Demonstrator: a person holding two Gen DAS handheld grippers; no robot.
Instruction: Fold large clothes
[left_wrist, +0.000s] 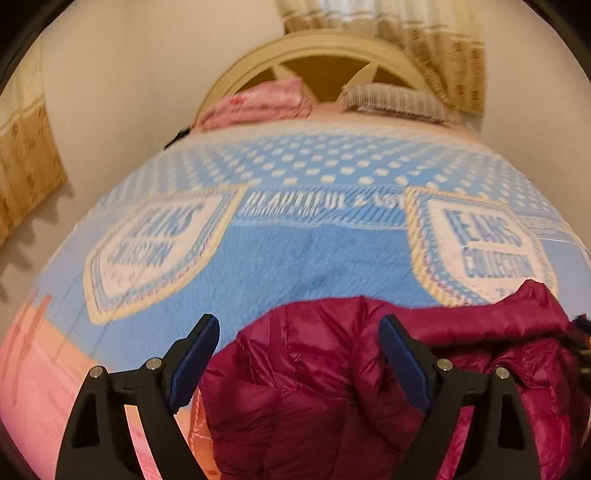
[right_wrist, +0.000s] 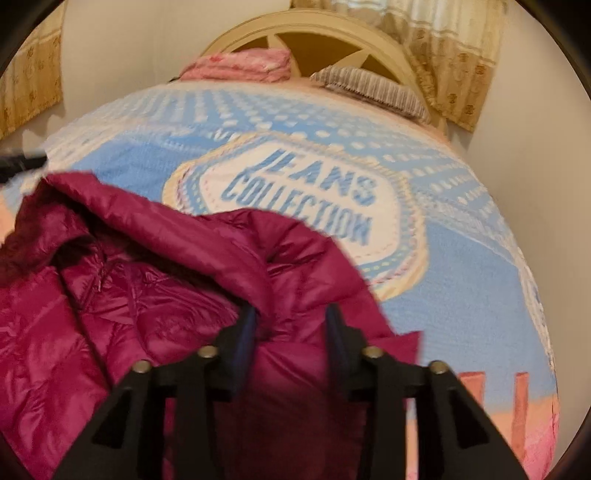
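Note:
A magenta puffer jacket (left_wrist: 332, 387) lies crumpled on the near part of a bed, its hood (right_wrist: 207, 236) bunched up toward the bed's middle. My left gripper (left_wrist: 300, 326) hangs over the jacket's left edge with its jaws wide apart, and the blue pads (left_wrist: 195, 354) touch nothing. In the right wrist view my right gripper (right_wrist: 291, 315) stands partly open over the jacket (right_wrist: 110, 314). Puffy fabric bulges up between its fingers (right_wrist: 245, 332), with no clear pinch on it.
The bed wears a blue blanket (left_wrist: 303, 254) with white "JEANS COLLECTION" badges. A folded pink cloth (left_wrist: 258, 101) and a striped pillow (left_wrist: 399, 99) lie by the cream headboard (left_wrist: 314, 50). Curtains (left_wrist: 436, 48) hang behind, and walls close in on both sides.

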